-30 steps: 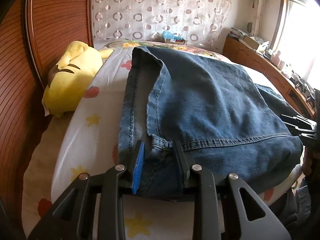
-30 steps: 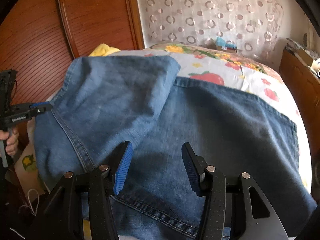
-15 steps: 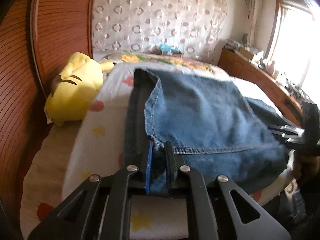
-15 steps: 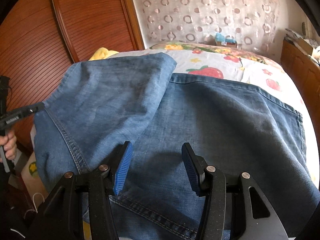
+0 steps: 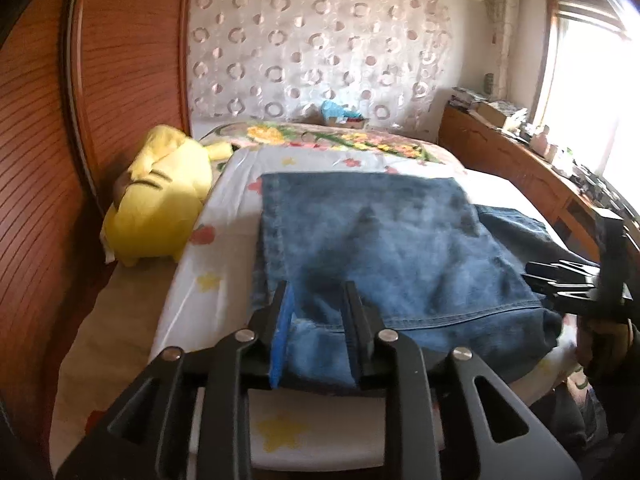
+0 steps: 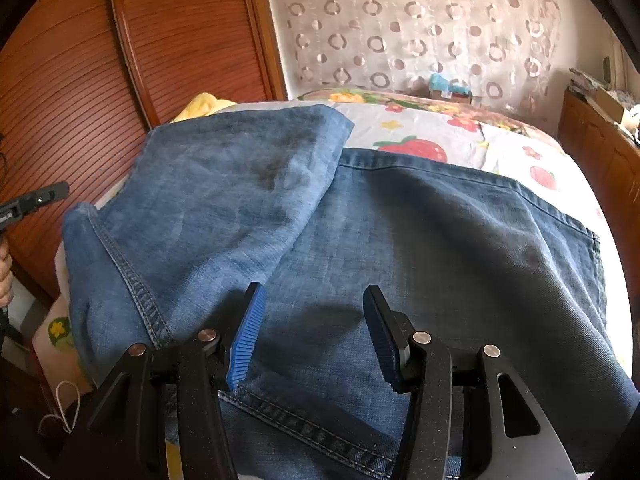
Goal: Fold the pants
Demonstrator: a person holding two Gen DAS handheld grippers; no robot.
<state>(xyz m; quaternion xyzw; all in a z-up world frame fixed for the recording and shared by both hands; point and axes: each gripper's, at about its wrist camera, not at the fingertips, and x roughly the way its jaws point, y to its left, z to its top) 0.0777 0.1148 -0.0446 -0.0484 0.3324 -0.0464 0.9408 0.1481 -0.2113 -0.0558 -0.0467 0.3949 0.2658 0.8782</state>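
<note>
Grippers first: left black two-finger gripper with blue pads (image 5: 318, 320) spread apart, a hump of faded blue denim jeans (image 5: 384, 248) sitting between the jaws but not pinched, fingers just beside the fabric at the near hem corner. Right black two-finger gripper with blue ribbed pads (image 6: 314, 332) also released, jaws wide, hovering over the darker denim panel near a stitched seam, nothing clamped. Can't tell if the tips touch the cloth. Jeans spread flat across a white bedsheet printed with stars, strawberries and flowers (image 5: 208, 280), one lighter leg section folded over on top of the darker part (image 6: 460, 248), fold edge running diagonally in the right wrist view. Near edge of the jeans hanging slightly over the mattress side. Yellow plush toy with black stripes (image 5: 160, 208) lying on the bed just beside the jeans, up against the reddish ribbed wooden headboard (image 5: 36, 160). Further back, sheer curtain with ring pattern (image 5: 312, 48) on the far wall, small teal box (image 5: 340, 114) at the far end of the bed, cluttered wooden sideboard (image 5: 516, 160) along the window side, pretty blown out by daylight.
</note>
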